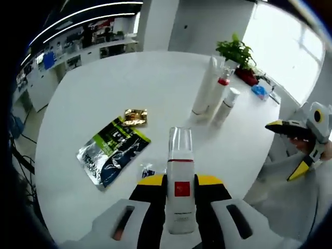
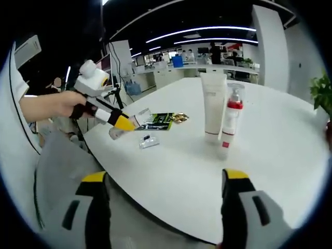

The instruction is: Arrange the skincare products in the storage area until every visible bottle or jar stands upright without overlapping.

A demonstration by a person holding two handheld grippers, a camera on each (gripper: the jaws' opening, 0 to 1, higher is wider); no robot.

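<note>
My left gripper (image 1: pixel 181 180) is shut on a white bottle (image 1: pixel 180 199) with a clear cap and a red square label, which points forward over the near side of the white round table (image 1: pixel 104 88). Far across the table stand a tall white tube (image 1: pixel 205 83), a pump bottle with a red collar (image 1: pixel 220 94) and a small white bottle (image 1: pixel 227 106), close together. The right gripper view shows the tube (image 2: pixel 212 106) and pump bottle (image 2: pixel 231 119) upright. My right gripper (image 2: pixel 165 176) is open, off the table edge, with nothing between its jaws. It also appears, hand-held, as the right gripper (image 1: pixel 290 150).
A green and black foil pouch (image 1: pixel 111 153), a gold sachet (image 1: pixel 136 116) and a small sachet (image 1: pixel 148 170) lie flat on the table's left half. A potted plant (image 1: pixel 236 52) stands at the far edge. A hand holds the left gripper (image 2: pixel 122 123) over the table's left edge.
</note>
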